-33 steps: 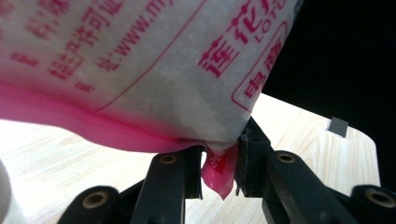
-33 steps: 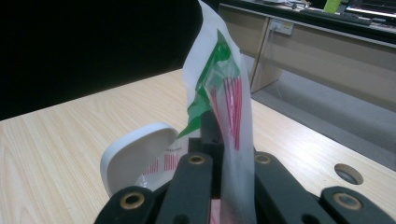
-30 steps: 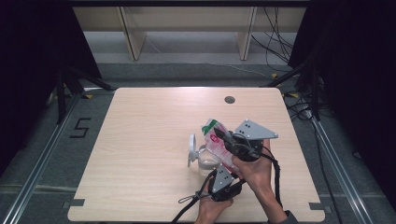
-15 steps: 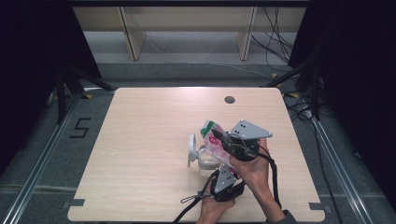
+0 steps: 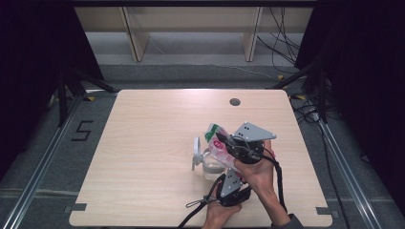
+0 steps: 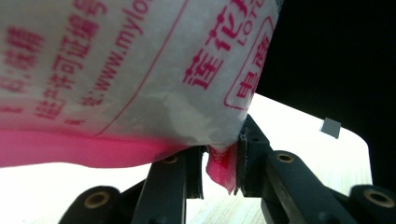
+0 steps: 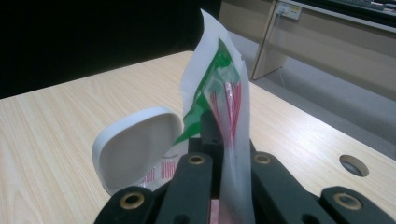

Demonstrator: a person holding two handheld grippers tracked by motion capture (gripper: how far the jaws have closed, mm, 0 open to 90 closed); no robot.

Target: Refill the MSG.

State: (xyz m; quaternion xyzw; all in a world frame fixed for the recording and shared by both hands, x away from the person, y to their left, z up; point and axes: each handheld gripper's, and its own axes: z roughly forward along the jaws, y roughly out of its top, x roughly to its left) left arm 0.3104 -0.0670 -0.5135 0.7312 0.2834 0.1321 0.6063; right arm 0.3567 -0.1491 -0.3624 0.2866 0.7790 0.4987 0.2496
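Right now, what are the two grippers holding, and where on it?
Both hold one pouch: the right gripper pinches its green end, the left gripper its pink bottom corner.

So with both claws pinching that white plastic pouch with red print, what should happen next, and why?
Probably tip the white plastic pouch with red print further over the clear container under it. The right gripper clamps its flat end, the left gripper a pink corner, and the container's white lid stands open.
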